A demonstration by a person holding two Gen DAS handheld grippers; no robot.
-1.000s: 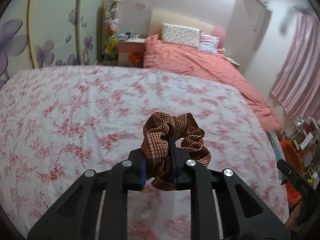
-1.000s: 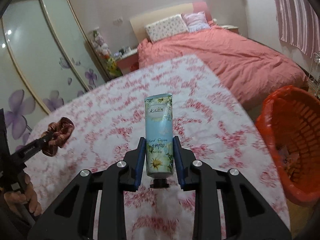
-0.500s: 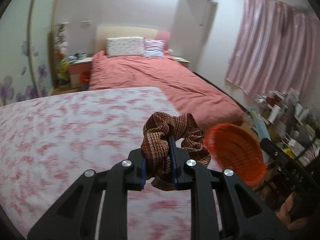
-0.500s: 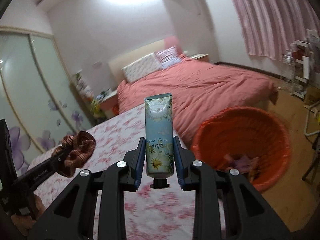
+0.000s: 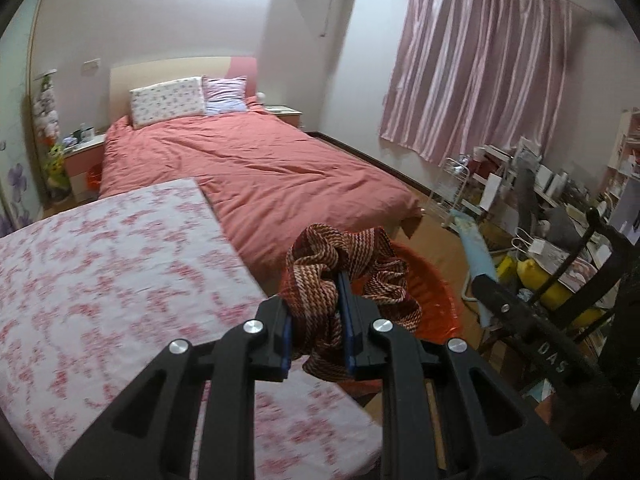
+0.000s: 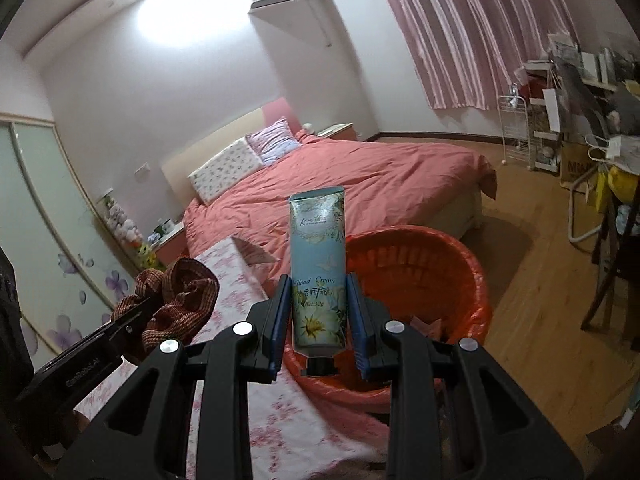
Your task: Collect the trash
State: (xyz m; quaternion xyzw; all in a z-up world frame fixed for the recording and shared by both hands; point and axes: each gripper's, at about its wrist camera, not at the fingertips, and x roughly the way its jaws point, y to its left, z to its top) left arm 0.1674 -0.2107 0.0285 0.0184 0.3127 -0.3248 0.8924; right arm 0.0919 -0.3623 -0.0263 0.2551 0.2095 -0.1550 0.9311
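Observation:
My left gripper point(image 5: 316, 308) is shut on a brown striped scrunchie point(image 5: 344, 268), which bulges out above the fingers. Just behind it sits an orange basket point(image 5: 436, 300), mostly hidden by the scrunchie. My right gripper point(image 6: 318, 312) is shut on a pale blue hand cream tube point(image 6: 318, 264), cap end down, held upright in front of the orange basket point(image 6: 440, 264). Some scraps lie inside the basket. In the right wrist view the left gripper point(image 6: 132, 320) with the scrunchie point(image 6: 180, 300) hangs at lower left over the floral bed.
A floral-sheeted bed point(image 5: 100, 264) lies at lower left, with its corner next to the basket. Behind it stands a pink-covered bed point(image 5: 256, 168) with pillows. Cluttered shelves, a white rack point(image 6: 516, 132) and a dark chair point(image 6: 616, 264) crowd the right. Wooden floor point(image 6: 532, 280) surrounds the basket.
Both grippers have swung right, away from the floral bed's middle towards its corner. The orange basket has come in close under both. The scrunchie and the tube stay gripped.

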